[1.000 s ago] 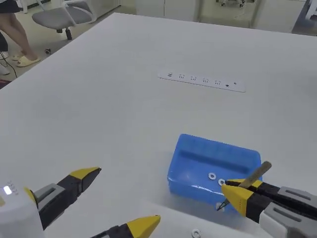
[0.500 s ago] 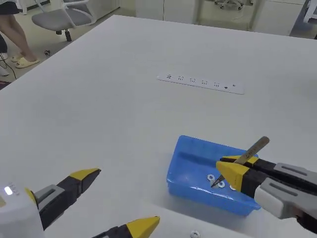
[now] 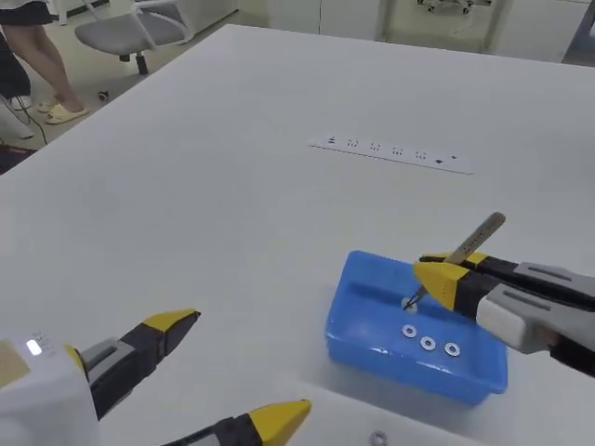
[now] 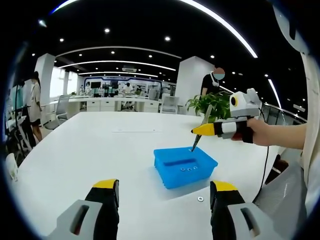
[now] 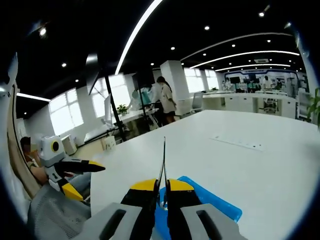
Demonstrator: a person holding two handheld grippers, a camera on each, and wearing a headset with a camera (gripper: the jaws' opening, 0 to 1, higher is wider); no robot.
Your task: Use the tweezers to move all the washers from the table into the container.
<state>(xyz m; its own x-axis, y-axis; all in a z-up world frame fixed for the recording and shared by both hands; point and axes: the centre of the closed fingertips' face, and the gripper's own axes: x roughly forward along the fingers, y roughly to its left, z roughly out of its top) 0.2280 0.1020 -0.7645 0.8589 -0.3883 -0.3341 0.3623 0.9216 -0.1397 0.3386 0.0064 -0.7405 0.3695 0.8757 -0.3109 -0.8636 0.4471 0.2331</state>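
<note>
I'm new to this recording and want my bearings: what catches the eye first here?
The bright blue container sits low and right on the white table, with three washers lying inside it. The right gripper is shut on the tweezers, whose tips point down into the container. A lone washer lies on the table in front of the container, and the left gripper is open at lower left.

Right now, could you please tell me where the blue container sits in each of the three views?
Head view: blue container, lower right of centre.
Left gripper view: just right of centre, beyond the jaws.
Right gripper view: bottom centre, partly behind the jaws.
Shared landmark: tweezers in the right hand-held gripper, tips above it.
</note>
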